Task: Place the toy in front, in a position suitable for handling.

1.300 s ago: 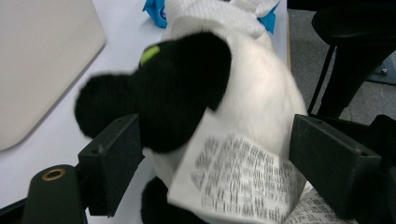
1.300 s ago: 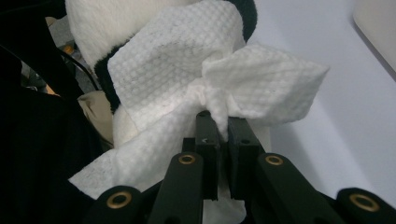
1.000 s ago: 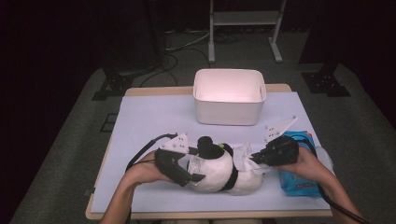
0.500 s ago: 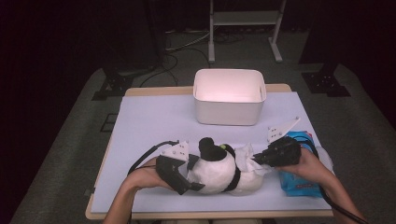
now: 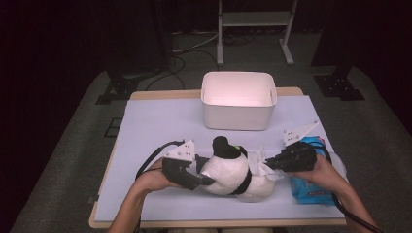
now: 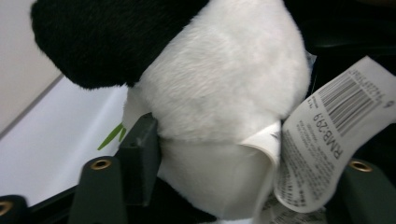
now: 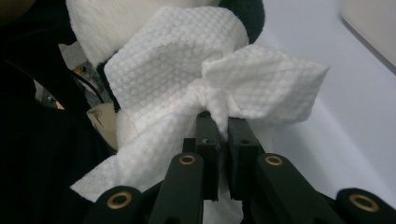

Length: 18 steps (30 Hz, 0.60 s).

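Bare forearms, no sleeves; the left gripper (image 5: 206,180) and right gripper (image 5: 269,165) are black, each topped by a grey three-cornered plate, trailing black cable; brass screws stud the jaws.

The left gripper (image 5: 206,180) has just been closing its jaws, and now they squeeze the plush panda (image 5: 233,171) between them; a moment ago they stood wide beside it.

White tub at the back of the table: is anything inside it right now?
The white tub looks empty: the high view shows its bare, pale inner walls and much of the floor. The near wall hides the strip of floor just behind it, so something flat lying there cannot be ruled out.
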### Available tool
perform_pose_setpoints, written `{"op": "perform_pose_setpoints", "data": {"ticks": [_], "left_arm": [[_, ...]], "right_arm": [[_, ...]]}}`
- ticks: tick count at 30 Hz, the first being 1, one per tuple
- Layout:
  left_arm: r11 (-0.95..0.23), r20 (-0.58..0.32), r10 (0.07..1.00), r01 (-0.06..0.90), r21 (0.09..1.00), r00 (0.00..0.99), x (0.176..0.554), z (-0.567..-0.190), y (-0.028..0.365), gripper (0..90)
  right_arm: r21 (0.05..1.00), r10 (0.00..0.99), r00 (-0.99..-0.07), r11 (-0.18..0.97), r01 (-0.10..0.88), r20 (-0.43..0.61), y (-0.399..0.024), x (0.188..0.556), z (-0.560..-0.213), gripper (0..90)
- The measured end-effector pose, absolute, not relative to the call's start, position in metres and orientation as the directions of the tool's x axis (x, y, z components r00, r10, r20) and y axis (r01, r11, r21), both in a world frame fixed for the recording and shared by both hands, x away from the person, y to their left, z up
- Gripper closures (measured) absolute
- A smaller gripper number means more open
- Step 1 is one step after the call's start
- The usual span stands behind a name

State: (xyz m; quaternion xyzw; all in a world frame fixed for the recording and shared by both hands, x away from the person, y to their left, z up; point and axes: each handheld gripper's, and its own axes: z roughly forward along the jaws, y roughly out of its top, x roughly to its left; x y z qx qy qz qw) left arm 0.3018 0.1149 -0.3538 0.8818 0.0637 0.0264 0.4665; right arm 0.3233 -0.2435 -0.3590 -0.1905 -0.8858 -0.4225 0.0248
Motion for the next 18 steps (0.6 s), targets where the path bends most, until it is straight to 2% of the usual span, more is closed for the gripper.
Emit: {"op": "perform_pose_setpoints", "data": {"ticks": [9,13,18], "left_arm": [[-0.546,0.004,0.124,0.065,0.835,0.992,0.303,-0.349,0.109,37.6],[-0.557,-0.001,0.135,0.077,0.827,0.991,0.304,-0.349,0.109,36.9],[-0.545,-0.02,0.144,0.096,0.833,0.989,0.305,-0.352,0.11,30.8]], "right_arm": [[0.765,0.267,-0.946,0.565,0.31,0.186,-0.225,0.327,-0.341,84.0],[0.749,0.271,-0.949,0.593,0.297,0.162,-0.217,0.327,-0.341,83.9],[0.736,0.287,-0.944,0.601,0.311,0.164,-0.221,0.327,-0.348,84.0]]}}
